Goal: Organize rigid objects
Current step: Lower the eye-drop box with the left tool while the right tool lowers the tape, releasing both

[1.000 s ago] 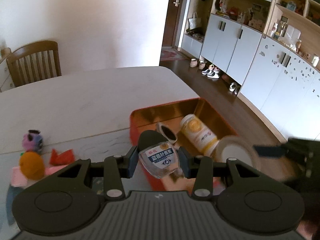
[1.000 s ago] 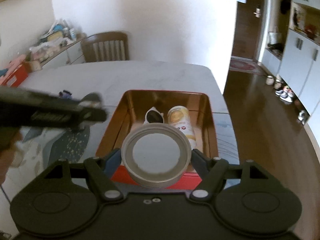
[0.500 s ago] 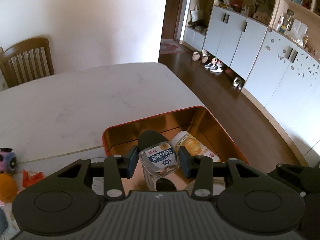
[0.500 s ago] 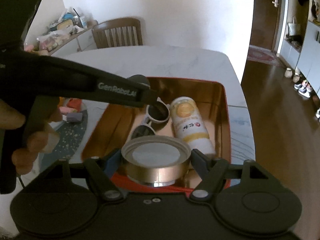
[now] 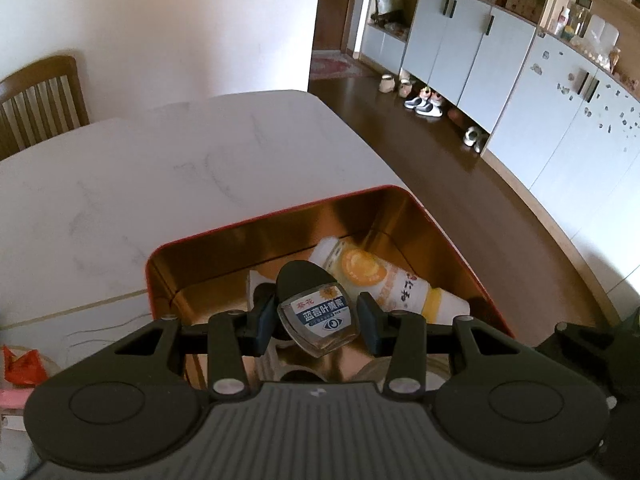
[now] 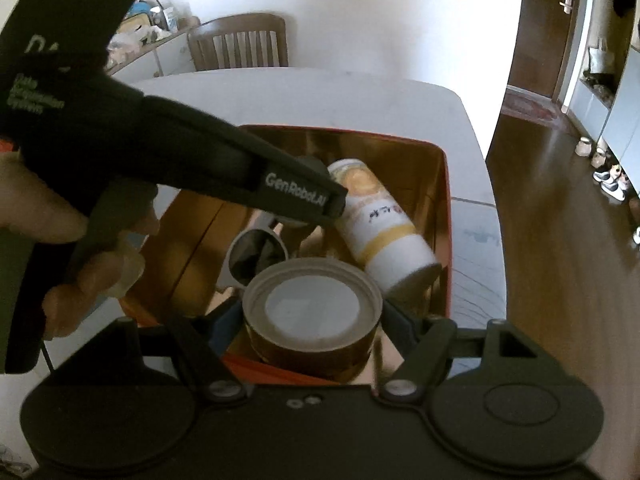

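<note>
— What do we have at the left gripper (image 5: 316, 322)?

— Its jaws are partly closed and clamped on a small clear bottle (image 5: 318, 316) with a dark cap and a blue-and-white label. We see it held over the red tin box (image 5: 280, 212) with a gold lining, which stands on the white marble bench (image 5: 160, 184).

— And the right gripper (image 6: 314, 322)?

— Its jaws stand wider, pressed on both sides of a round tin (image 6: 314, 312) with a pale lid, held just above the near end of the same box.

— What lies inside the box?

— A white and yellow bottle (image 6: 380, 220) lies on its side along the right wall. Beside it, toward the left, we see white-framed sunglasses (image 6: 256, 256) with dark lenses.

— Anything else in frame?

— From the right wrist view, a hand (image 6: 72, 248) grips the left tool's handle, its arm crossing above the sunglasses. A wooden chair (image 6: 240, 42) stands at the bench's far side.
</note>
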A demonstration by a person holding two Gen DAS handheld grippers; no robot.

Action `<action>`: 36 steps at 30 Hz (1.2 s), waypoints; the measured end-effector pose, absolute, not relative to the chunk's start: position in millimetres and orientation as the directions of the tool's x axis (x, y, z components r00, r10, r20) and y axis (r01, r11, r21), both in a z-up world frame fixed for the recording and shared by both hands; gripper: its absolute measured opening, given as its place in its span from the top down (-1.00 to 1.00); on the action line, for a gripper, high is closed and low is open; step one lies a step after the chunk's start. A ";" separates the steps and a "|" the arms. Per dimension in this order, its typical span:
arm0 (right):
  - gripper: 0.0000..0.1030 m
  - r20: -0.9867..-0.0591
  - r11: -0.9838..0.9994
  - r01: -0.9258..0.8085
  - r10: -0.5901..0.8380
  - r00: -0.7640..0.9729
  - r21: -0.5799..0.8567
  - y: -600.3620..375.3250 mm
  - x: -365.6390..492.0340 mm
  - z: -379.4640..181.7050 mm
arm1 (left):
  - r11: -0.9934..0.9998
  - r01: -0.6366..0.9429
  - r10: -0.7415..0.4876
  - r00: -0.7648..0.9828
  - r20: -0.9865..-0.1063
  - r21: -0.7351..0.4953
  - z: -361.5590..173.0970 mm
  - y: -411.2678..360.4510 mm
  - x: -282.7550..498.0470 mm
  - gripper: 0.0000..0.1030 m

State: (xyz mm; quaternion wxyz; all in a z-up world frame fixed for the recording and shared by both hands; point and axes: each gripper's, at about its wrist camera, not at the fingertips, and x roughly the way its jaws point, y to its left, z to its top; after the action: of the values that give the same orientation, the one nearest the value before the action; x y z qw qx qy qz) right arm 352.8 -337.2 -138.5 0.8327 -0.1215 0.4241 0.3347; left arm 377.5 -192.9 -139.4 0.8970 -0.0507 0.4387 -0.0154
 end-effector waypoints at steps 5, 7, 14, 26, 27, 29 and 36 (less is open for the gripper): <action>-0.47 -0.785 0.751 -0.653 0.464 0.411 0.102 -340.8 348.9 -136.7 | 0.995 -0.023 -0.068 0.597 -0.799 -0.101 -146.5 -192.8 383.1 0.16; -0.47 -0.784 0.754 -0.648 0.468 0.408 0.112 -343.5 350.5 -134.0 | 0.995 -0.023 -0.069 0.585 -0.808 -0.102 -148.1 -193.0 384.0 0.16; -0.51 -0.778 0.764 -0.637 0.462 0.427 0.104 -349.0 346.9 -124.1 | 0.993 -0.019 -0.085 0.570 -0.817 -0.117 -150.7 -194.9 380.5 0.17; -0.55 -0.750 0.790 -0.603 0.467 0.469 0.114 -357.1 332.6 -110.3 | 0.994 -0.024 -0.067 0.629 -0.775 -0.106 -122.0 -190.0 347.7 -0.08; -0.56 -0.746 0.793 -0.599 0.466 0.476 0.114 -357.8 331.6 -108.4 | 0.994 -0.025 -0.066 0.636 -0.769 -0.106 -118.1 -189.2 344.1 -0.08; -0.57 -0.738 0.796 -0.594 0.470 0.484 0.118 -358.4 328.9 -104.8 | 0.994 -0.026 -0.063 0.650 -0.758 -0.104 -111.5 -186.8 336.2 -0.08; -0.67 -0.708 0.808 -0.574 0.482 0.516 0.132 -358.3 318.6 -90.1 | 0.995 -0.038 -0.041 0.696 -0.716 -0.093 -87.5 -175.7 305.5 -0.08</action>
State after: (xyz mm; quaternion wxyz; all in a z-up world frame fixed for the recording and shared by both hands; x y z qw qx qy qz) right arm 318.6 -358.3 -90.1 0.8687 -0.0594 0.3866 0.3038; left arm 305.5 -175.7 -87.5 0.9196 -0.0505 0.3896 -0.0007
